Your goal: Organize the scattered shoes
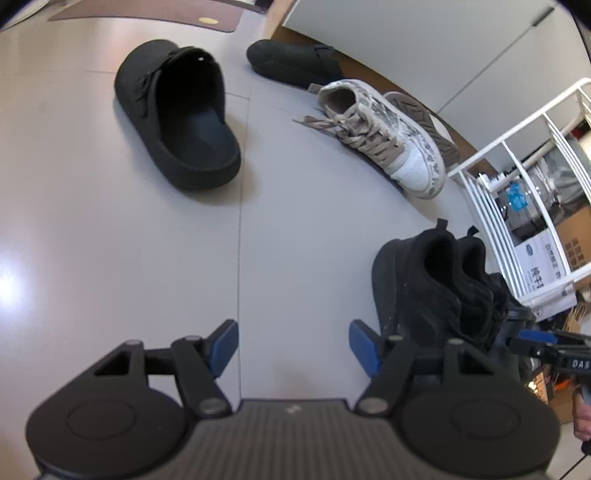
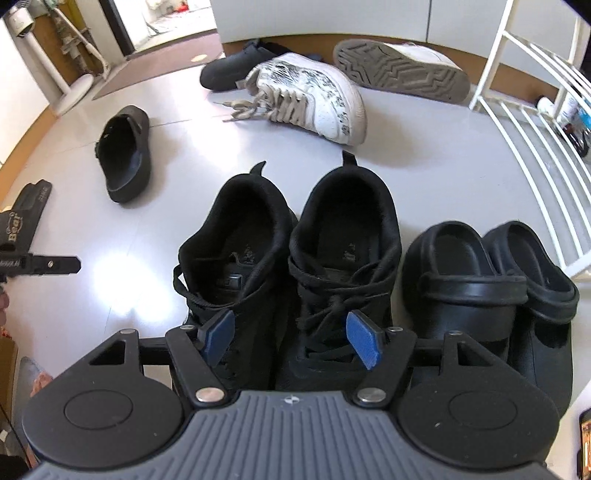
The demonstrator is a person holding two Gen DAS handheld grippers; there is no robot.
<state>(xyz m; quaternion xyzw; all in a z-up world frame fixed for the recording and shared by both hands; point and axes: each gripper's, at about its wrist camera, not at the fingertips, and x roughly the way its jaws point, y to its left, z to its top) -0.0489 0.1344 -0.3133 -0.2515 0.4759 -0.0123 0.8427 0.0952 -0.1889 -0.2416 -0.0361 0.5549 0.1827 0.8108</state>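
My right gripper point(image 2: 291, 339) is open and empty, held just above a pair of black sneakers point(image 2: 295, 251) standing side by side; the pair also shows in the left wrist view point(image 1: 432, 291). A pair of black clogs point(image 2: 491, 288) stands to their right. My left gripper point(image 1: 293, 347) is open and empty over bare floor. A black mule point(image 1: 177, 114) lies ahead of it, a second black mule point(image 1: 295, 62) by the wall. One white patterned sneaker point(image 1: 384, 136) stands upright; its mate point(image 2: 399, 70) lies on its side, sole showing.
A white slatted shoe rack point(image 2: 535, 122) stands on the right, with boxes behind it in the left wrist view point(image 1: 543, 254). A wooden baseboard and white wall run along the back. A brown mat point(image 1: 147, 14) lies far left. The left gripper appears at the right view's left edge point(image 2: 33, 258).
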